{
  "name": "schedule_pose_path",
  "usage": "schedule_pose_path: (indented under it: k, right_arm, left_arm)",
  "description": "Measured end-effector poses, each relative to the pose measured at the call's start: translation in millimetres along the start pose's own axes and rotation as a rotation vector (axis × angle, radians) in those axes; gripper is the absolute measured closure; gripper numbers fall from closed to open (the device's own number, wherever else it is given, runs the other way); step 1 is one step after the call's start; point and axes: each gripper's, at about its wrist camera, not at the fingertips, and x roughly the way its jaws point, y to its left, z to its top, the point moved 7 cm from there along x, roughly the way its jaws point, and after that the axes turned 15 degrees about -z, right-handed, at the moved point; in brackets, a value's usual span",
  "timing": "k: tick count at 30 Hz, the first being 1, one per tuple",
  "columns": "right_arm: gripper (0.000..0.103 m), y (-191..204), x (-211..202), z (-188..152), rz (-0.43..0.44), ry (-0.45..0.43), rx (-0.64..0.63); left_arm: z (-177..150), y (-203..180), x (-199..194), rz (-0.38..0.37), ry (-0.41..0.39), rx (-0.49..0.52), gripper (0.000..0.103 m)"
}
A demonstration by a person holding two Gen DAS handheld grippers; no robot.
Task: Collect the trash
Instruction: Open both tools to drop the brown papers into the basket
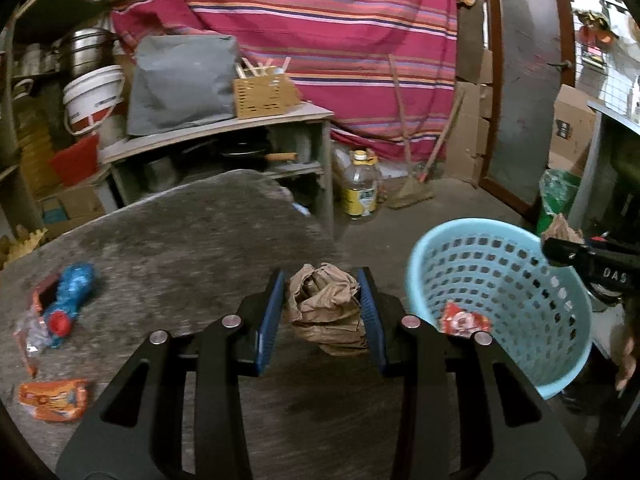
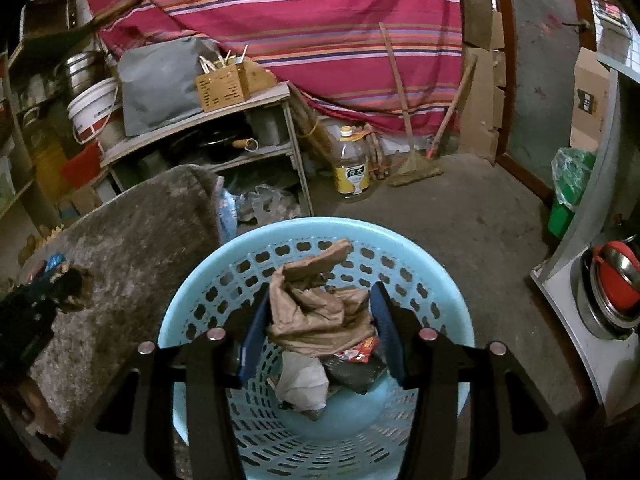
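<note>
My left gripper (image 1: 322, 280) is shut on a crumpled brown paper ball (image 1: 324, 306) above the grey stone table (image 1: 180, 240), near its right edge. My right gripper (image 2: 320, 296) is shut on a crumpled brown paper bag (image 2: 316, 304) and holds it over the light blue perforated basket (image 2: 436, 280). The basket (image 1: 560, 320) stands on the floor right of the table and holds a red wrapper (image 1: 464, 318), a white bag (image 2: 300, 380) and dark trash. On the table's left lie a crushed blue bottle (image 1: 70, 296) and an orange wrapper (image 1: 52, 398).
A shelf unit (image 1: 224, 136) with a grey bag and a wicker box stands behind the table. An oil jug (image 1: 360, 188) and a broom (image 1: 412, 192) are on the floor by the striped cloth. A green bin (image 2: 568, 188) and a cabinet (image 2: 580, 320) are at the right.
</note>
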Motion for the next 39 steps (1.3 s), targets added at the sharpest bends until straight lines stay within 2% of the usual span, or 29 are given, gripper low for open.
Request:
schedule_pose_path:
  k: [16, 23, 25, 27, 29, 34, 36, 39]
  right_arm:
    - [0.053, -20.0, 3.7, 2.6, -0.038, 0.007, 0.054]
    - [0.053, -26.6, 1.3, 3.8, -0.044, 0.003, 0.073]
    - [0.053, -28.0, 1.8, 3.8, -0.041, 0.007, 0.083]
    - [0.053, -28.9, 3.3, 3.6, -0.041, 0.012, 0.09]
    - [0.053, -28.7, 4.5, 3.6, -0.04, 0.013, 0.088]
    - [0.053, -17.0, 6.0, 2.8, -0.036, 0.017, 0.065]
    - [0.051, -9.5, 5.8, 3.0, -0.028, 0.018, 0.058]
    - [0.049, 2.0, 4.4, 4.0, -0.02, 0.016, 0.046]
  left_arm:
    - [18.3, -85.3, 52.6, -0.132, 0.022, 0.073, 0.067]
    - [24.0, -98.0, 57.8, -0.159, 0.031, 0.094, 0.063]
    - [29.0, -97.5, 54.5, -0.158, 0.034, 0.096, 0.058]
    - [33.0, -96.8, 50.7, -0.147, 0.009, 0.111, 0.042]
    - [38.8, -91.0, 39.5, -0.115, -0.033, 0.132, 0.031]
    - [40.4, -59.1, 24.9, -0.099, -0.036, 0.058, 0.028]
    - [39.8, -45.5, 16.2, -0.074, -0.048, 0.045, 0.019]
    - [37.9, -29.8, 0.2, -0.049, -0.072, 0.031, 0.012]
